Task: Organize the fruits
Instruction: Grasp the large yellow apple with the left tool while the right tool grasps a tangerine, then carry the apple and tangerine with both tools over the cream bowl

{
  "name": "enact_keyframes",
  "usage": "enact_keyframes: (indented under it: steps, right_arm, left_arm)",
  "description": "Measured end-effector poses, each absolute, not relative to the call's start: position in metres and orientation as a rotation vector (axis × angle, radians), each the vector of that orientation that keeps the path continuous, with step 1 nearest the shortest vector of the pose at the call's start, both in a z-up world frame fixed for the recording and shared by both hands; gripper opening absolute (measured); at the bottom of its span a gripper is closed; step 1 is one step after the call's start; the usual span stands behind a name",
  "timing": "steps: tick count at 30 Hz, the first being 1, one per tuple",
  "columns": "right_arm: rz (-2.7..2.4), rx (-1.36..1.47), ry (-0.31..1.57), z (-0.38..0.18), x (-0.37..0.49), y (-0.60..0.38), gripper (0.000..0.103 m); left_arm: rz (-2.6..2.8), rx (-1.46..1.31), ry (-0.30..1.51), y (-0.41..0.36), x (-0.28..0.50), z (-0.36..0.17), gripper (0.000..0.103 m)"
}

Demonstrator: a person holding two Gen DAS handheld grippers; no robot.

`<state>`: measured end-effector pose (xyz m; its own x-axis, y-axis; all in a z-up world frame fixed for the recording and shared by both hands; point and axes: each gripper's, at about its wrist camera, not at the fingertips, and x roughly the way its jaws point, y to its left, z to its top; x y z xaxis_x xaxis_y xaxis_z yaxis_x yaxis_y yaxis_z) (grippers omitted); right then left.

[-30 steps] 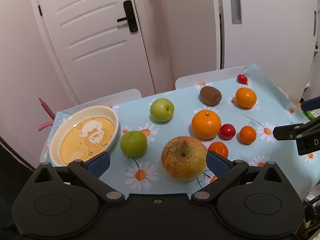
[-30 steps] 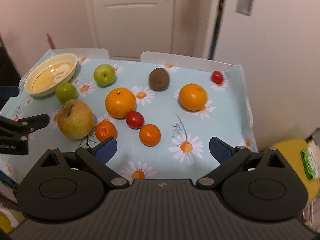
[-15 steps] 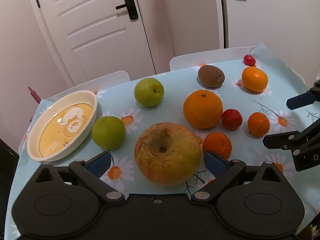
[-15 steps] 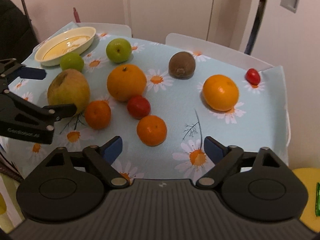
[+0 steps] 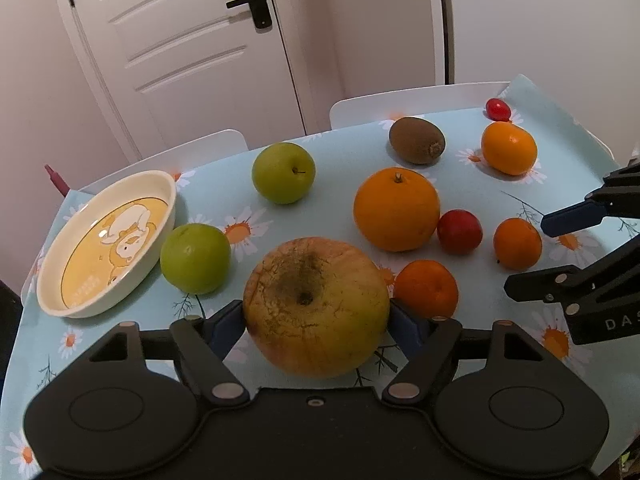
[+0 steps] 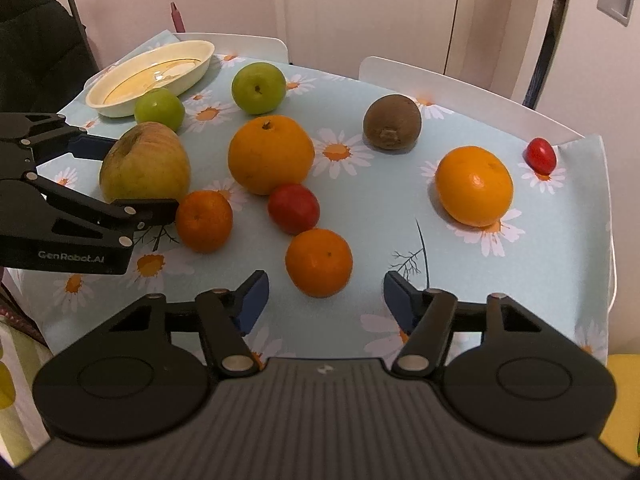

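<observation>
Both grippers have dropped toward the table, jaws closing: left gripper [image 5: 316, 326] pads now flank & seem to touch the big yellow apple [image 5: 316, 308], right gripper [image 6: 325, 300] closes w/ small orange [image 6: 319, 263] just ahead, unpinched; next: firm grips, lift to plate [image 5: 60, 240].

A: What's hidden at lower centre of the left view?
B: The big apple [image 5: 316, 308] covers both pad [image 5: 224, 326] faces; contact can't be told.
A: And the right edge?
B: The other gripper's [image 5: 560, 248] body is cut off.
</observation>
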<state>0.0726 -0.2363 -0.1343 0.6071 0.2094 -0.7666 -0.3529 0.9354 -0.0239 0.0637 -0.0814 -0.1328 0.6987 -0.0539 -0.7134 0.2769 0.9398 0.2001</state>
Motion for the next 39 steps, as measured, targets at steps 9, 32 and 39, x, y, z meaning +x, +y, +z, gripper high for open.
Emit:
enact_keyframes:
  steps: [9, 32, 39]
  right_arm:
    - [0.338, -0.187, 0.855, -0.136, 0.078, -0.234, 0.07]
    - [0.397, -0.205, 0.76, -0.083, 0.076, -0.213, 0.051]
    - [0.447, -0.209, 0.727, -0.05, 0.079, -0.19, 0.051]
  left_arm:
    - [-0.165, 0.311, 0.783, -0.079, 0.059, -0.132, 0.079]
    - [0.019, 0.209, 0.719, -0.044, 0.024, -0.088, 0.079]
    - [0.12, 0.161, 0.677, -0.01, 0.014, -0.054, 0.079]
